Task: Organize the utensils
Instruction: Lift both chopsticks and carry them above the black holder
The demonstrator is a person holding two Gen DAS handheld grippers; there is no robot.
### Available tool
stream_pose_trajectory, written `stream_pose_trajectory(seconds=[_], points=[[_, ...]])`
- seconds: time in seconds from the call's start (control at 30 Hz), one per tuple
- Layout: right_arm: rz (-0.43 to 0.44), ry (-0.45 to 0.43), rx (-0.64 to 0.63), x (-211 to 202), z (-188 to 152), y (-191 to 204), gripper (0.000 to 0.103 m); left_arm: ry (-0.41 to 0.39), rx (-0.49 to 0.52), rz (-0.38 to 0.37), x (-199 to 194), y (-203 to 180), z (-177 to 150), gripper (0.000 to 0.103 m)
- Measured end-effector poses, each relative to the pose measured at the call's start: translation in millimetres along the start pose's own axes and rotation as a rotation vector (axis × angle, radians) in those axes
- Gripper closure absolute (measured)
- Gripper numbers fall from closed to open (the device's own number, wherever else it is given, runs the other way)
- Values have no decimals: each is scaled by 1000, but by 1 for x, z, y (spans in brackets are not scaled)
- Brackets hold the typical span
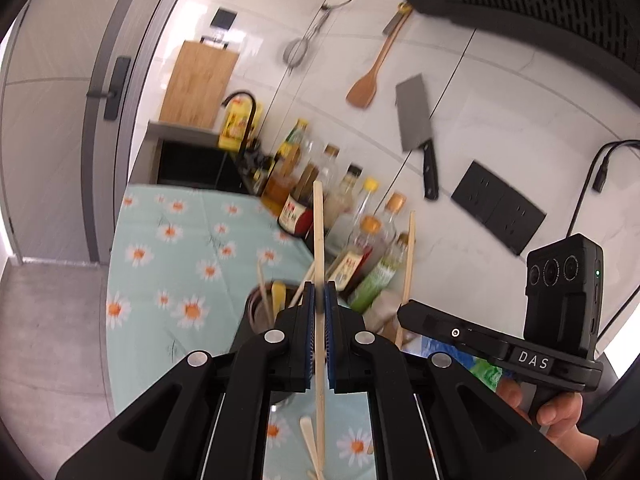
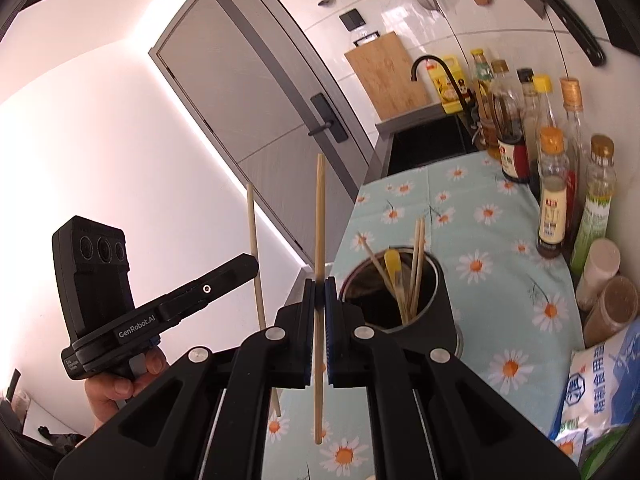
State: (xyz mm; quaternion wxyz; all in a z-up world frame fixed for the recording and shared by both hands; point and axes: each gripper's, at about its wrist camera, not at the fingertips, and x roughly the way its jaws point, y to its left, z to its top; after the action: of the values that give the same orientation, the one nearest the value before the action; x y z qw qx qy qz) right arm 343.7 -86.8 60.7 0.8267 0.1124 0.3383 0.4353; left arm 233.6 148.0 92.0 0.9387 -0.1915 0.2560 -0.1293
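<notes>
My left gripper [image 1: 320, 286] is shut on a pale wooden chopstick [image 1: 318, 220] that stands nearly upright above the daisy-print tablecloth [image 1: 180, 264]. My right gripper [image 2: 320, 282] is shut on another upright chopstick [image 2: 319, 208]. Each view shows the other gripper beside it: the right gripper [image 1: 404, 312] grips its chopstick [image 1: 409, 256], and the left gripper [image 2: 253, 265] grips its chopstick [image 2: 253, 240]. A black utensil holder [image 2: 434, 300] just right of my right gripper holds several chopsticks [image 2: 418, 256] and a yellow utensil [image 2: 394, 268]. Loose chopsticks [image 1: 310, 436] lie on the cloth below my left gripper.
Sauce bottles [image 2: 554, 192] and spice jars [image 2: 612, 304] line the wall side of the counter, with a salt bag [image 2: 600, 380] in front. A sink [image 2: 432, 144] and black faucet [image 2: 430, 62] lie beyond the cloth. A cleaver [image 1: 416, 116], a wooden spatula [image 1: 366, 84] and a strainer hang on the wall.
</notes>
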Motion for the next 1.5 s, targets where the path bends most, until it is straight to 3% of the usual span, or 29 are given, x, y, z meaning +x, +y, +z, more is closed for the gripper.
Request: stream_pose_trajectory(seconds=[0.43,0.9,1.13,1.5], points=[[18,-157,-9,-7,60,-7,97,-187,44,-36,6,-10,44,99],[-37,-240,-26,15,77,-29,97,-316,60,-5,25,-9,55,99],[-62,-235,-5,37,68,-47,97,-319,44,15,42,3,49,99],[-81,-191,8,61,47,-61,97,-232,55,60,75,18,22,99]])
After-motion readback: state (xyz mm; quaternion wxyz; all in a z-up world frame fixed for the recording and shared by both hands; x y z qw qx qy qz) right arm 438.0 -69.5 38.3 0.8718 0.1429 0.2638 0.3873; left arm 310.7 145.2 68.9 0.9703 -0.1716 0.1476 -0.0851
